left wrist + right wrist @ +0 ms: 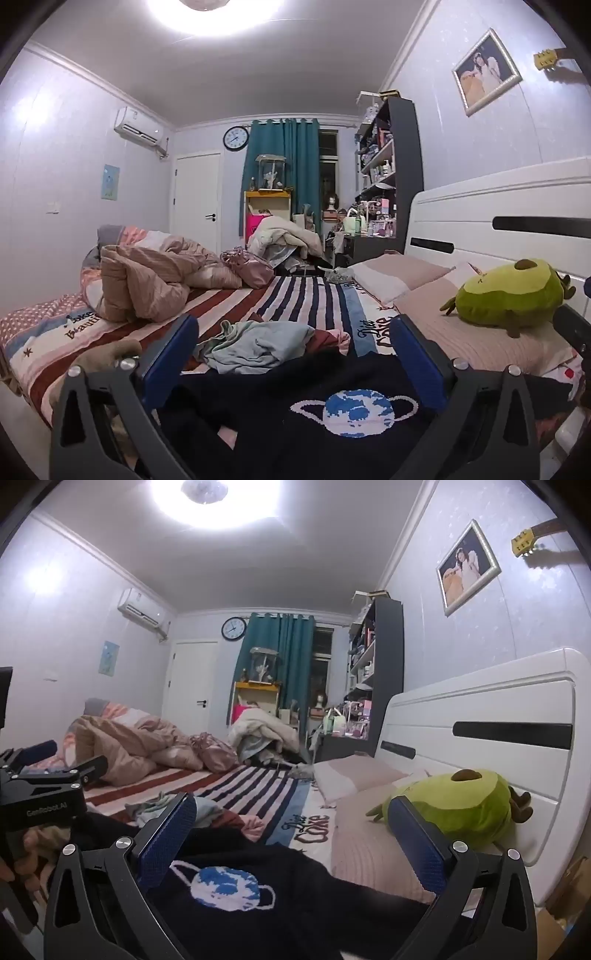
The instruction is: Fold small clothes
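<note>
A dark navy sweater with a blue planet design (354, 413) lies spread on the near part of the bed; it also shows in the right wrist view (229, 886). Just beyond it lies a small heap of clothes, light blue, green and pink (258, 345), also in the right wrist view (207, 812). My left gripper (293, 339) is open and empty, hovering over the sweater's near edge. My right gripper (295, 823) is open and empty, above the sweater's right side. The left gripper's body (44, 790) shows at the left of the right wrist view.
The striped bedsheet (295, 299) stretches ahead. A rumpled pink quilt (147, 277) lies at the far left. A green avocado plush (513, 295) sits on pink pillows (399, 277) by the white headboard (498, 221). Shelves and cluttered furniture stand beyond the bed.
</note>
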`<state>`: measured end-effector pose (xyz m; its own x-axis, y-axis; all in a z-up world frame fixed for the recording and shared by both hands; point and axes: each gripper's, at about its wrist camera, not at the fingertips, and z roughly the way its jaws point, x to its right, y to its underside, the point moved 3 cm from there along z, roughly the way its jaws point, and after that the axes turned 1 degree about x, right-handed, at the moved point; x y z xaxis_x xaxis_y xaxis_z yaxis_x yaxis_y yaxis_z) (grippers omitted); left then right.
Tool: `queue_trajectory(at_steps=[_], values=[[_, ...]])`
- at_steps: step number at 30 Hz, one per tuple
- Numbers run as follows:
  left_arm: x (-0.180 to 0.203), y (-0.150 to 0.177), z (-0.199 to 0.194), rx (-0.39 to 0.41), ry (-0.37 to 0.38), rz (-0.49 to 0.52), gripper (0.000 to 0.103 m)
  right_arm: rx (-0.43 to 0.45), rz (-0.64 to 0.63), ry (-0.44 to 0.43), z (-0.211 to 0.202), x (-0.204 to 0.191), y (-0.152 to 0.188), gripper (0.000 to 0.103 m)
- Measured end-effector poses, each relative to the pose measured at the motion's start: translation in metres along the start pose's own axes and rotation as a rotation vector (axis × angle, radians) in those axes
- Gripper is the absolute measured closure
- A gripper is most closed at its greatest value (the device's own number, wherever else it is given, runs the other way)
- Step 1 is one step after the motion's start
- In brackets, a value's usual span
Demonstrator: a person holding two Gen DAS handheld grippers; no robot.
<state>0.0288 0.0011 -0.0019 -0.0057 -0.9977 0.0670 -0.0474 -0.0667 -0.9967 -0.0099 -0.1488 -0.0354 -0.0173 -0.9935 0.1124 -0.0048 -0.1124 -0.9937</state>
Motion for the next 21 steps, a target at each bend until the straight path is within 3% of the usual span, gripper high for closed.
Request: queue_trajectory(at_steps=[4, 7, 10, 21], values=[[0.0, 0.001, -0.013, 0.009, 0.024, 0.037, 0.001, 0.009, -0.007, 0.0, 0.002, 0.001, 0.001, 0.0], [0.008, 0.0, 0.007, -0.075, 0.016, 0.086, 0.001, 0.0, -0.021, -0.008, 0.003, 0.0, 0.003, 0.0], [0.014, 0.006, 0.018, -0.076, 0.012, 0.104, 0.001, -0.009, -0.012, -0.02, 0.011, 0.001, 0.008, 0.0], [0.019, 0.028, 0.044, -0.118, 0.052, 0.067, 0.001, -0.094, 0.018, -0.03, 0.047, 0.005, 0.032, 0.0]])
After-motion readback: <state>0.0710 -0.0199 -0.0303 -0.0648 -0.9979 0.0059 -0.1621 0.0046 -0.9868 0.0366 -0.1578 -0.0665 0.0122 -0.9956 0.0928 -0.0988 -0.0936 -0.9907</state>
